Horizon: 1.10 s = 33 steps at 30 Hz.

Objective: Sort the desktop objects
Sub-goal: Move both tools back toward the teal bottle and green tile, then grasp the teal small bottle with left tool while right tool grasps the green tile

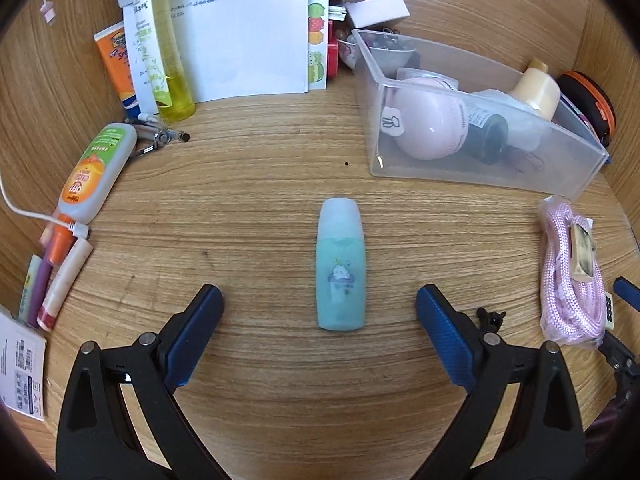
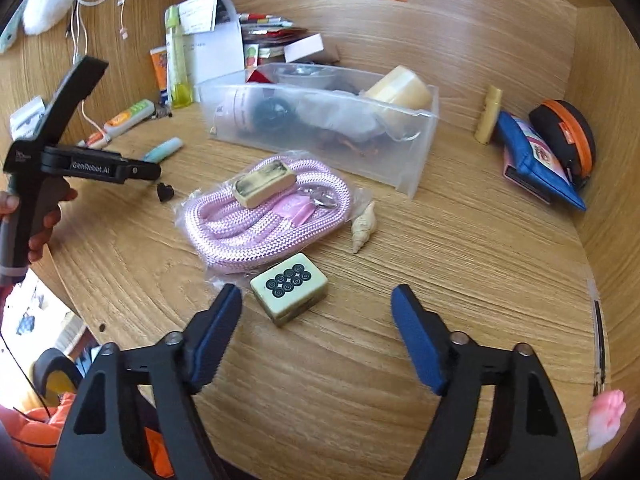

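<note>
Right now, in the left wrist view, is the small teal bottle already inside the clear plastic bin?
No, the teal bottle lies flat on the wooden desk, apart from the clear bin.

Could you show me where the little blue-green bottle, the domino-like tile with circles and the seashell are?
blue-green bottle [image 1: 341, 276]: left wrist view, on its printed front.
tile with circles [image 2: 289, 285]: right wrist view, on its dotted top face.
seashell [image 2: 363, 227]: right wrist view, on its ribbed body.

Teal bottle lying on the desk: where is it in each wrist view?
Left wrist: teal bottle lies centre frame, ahead of and between the open fingers.
Right wrist: small, left of centre, past the other gripper's tip.
Shared landmark: clear plastic bin.
</note>
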Motion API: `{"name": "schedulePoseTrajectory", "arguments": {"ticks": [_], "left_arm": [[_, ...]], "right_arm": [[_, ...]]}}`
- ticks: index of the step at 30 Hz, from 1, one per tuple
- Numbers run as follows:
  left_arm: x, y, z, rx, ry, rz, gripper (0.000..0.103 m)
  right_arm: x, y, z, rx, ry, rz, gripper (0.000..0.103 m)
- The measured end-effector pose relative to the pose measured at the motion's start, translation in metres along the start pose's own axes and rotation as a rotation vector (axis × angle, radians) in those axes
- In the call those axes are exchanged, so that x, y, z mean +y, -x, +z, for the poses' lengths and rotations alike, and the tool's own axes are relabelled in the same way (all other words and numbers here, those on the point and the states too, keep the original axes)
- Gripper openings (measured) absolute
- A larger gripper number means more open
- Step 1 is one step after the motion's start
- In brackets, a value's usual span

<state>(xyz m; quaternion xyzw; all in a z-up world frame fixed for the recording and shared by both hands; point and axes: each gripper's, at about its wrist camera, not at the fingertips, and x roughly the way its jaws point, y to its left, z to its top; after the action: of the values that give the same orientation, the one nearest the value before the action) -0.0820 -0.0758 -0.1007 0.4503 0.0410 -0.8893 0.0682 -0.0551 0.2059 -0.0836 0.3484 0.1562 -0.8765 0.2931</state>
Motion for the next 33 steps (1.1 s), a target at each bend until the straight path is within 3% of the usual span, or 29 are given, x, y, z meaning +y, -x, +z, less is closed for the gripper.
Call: {"name": "schedulePoseTrajectory", "arguments": {"ticks": [4, 10, 15, 19, 23, 29, 33], "left_arm": [[-0.002, -0.002, 0.003, -0.013, -0.015, 0.02, 0.098], [-0.01, -0.001, 0.008, -0.03, -0.061, 0.027, 0.079], [-0.013, -0.003, 0.012, -0.025, -0.057, 0.004, 0.056], [-0.013, -0.004, 0.013, -0.031, -0.056, -0.008, 0.045], [-0.01, -0.004, 0.014, -0.039, -0.052, -0.008, 0.025], [-0.011, -0.003, 0.011, -0.059, -0.065, 0.024, 0.024], [-0.011, 0.001, 0.009, -0.069, -0.061, 0.007, 0.024]], "right_arm": [[-0.001, -0.007, 0.003, 0.007, -0.004, 0.033, 0.061], [-0.003, -0.009, 0.003, -0.001, -0.006, 0.075, 0.047], [0.001, -0.008, 0.004, -0.002, 0.012, 0.098, 0.037], [-0.002, -0.007, 0.004, 0.002, -0.002, 0.11, 0.037], [-0.009, -0.005, 0.003, 0.004, -0.027, 0.126, 0.037], [-0.022, 0.005, 0.009, -0.029, -0.064, 0.119, 0.037], [-0.032, 0.011, 0.016, -0.049, -0.086, 0.113, 0.037]]}}
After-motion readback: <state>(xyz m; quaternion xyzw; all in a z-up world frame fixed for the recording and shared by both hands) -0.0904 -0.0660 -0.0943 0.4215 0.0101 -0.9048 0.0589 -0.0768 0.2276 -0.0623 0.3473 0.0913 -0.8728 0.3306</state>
